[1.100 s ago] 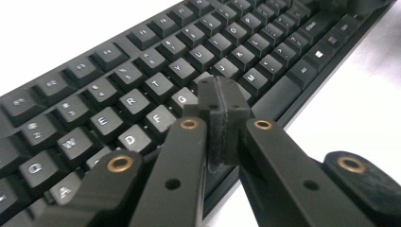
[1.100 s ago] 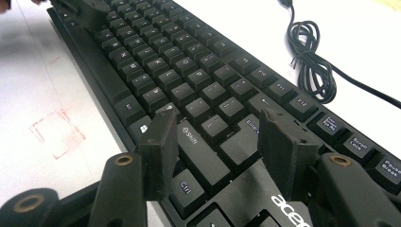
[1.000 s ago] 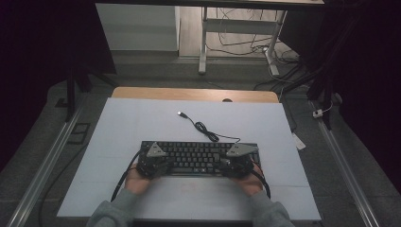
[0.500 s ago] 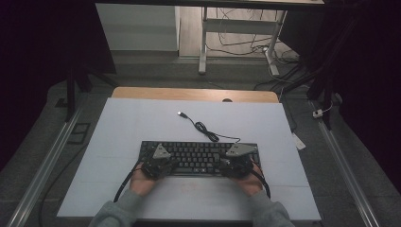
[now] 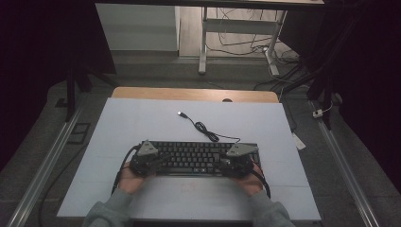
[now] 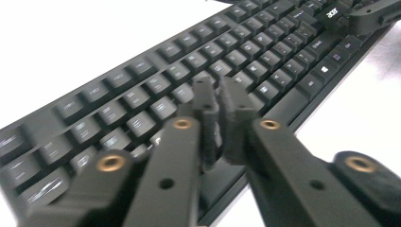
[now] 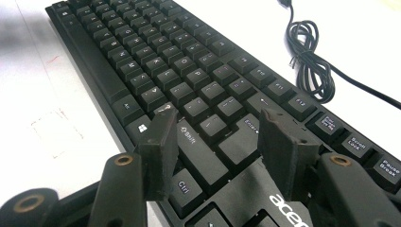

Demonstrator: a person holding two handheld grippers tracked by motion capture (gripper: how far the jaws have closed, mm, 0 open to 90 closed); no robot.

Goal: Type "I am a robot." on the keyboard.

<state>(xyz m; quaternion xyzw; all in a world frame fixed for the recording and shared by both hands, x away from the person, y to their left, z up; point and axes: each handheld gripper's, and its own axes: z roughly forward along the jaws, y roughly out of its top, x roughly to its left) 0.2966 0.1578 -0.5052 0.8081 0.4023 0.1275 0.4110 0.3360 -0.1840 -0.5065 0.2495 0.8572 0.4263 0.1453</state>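
Black Acer keyboard is lying flat on the white table, at the 6 o'clock side of the sheet, long axis running 9 to 3 o'clock. Its USB cable is leaving the back edge, looping once and trailing toward 11 o'clock, plug lying loose on the table.

Left gripper is hovering over the keyboard's 9 o'clock end, near the front rows of keys. Its jaws have just been opening; they are standing narrow, a thin gap between them, nothing in between, not pressing a key as far as the blurred left gripper view is showing.

Right gripper is sitting at the 3 o'clock end, jaws standing wide and straddling the Shift/Enter area, the Ctrl key and Acer logo just below them. Whether the tips are touching the keycaps, cannot tell. Nothing is being clamped.

In the high view both hands are coming in from 6 o'clock, grey sleeves at the table's near edge. Wooden strip is showing at the table's 12 o'clock edge.
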